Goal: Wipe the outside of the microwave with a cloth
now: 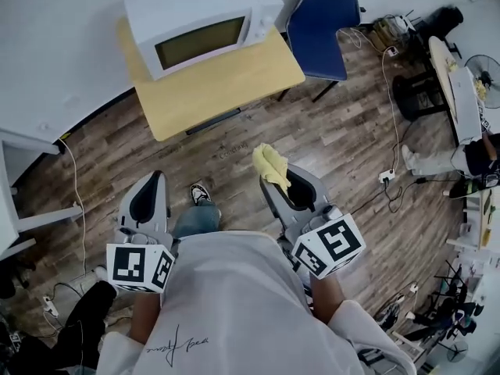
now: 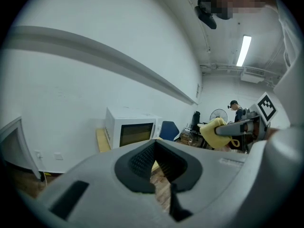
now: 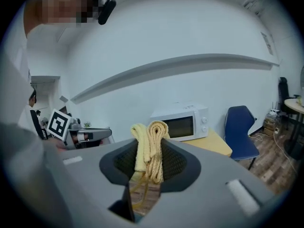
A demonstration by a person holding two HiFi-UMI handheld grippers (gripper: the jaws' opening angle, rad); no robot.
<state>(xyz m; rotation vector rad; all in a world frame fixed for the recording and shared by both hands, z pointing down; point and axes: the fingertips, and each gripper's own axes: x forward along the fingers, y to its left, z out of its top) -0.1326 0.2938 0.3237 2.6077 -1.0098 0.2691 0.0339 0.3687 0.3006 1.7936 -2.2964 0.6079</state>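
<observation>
A white microwave [image 1: 199, 20] stands on a small wooden table [image 1: 226, 80] against the wall, some way ahead of me. It also shows in the left gripper view as the microwave [image 2: 130, 132] and in the right gripper view as the microwave [image 3: 183, 121]. My right gripper [image 1: 283, 180] is shut on a folded yellow cloth [image 1: 269, 164], whose folds stick up between the jaws as the cloth [image 3: 150, 148]. My left gripper [image 1: 148, 198] is held level beside it, shut with nothing between its jaws. From the left gripper view the cloth [image 2: 214, 132] shows at right.
A blue chair [image 1: 319, 28] stands right of the table. Cables and a power strip [image 1: 386, 176] lie on the wood floor at right, near a round table [image 1: 449, 69] and a fan [image 1: 484, 73]. A white desk edge [image 1: 12, 194] is at left. My shoe [image 1: 200, 194] is below.
</observation>
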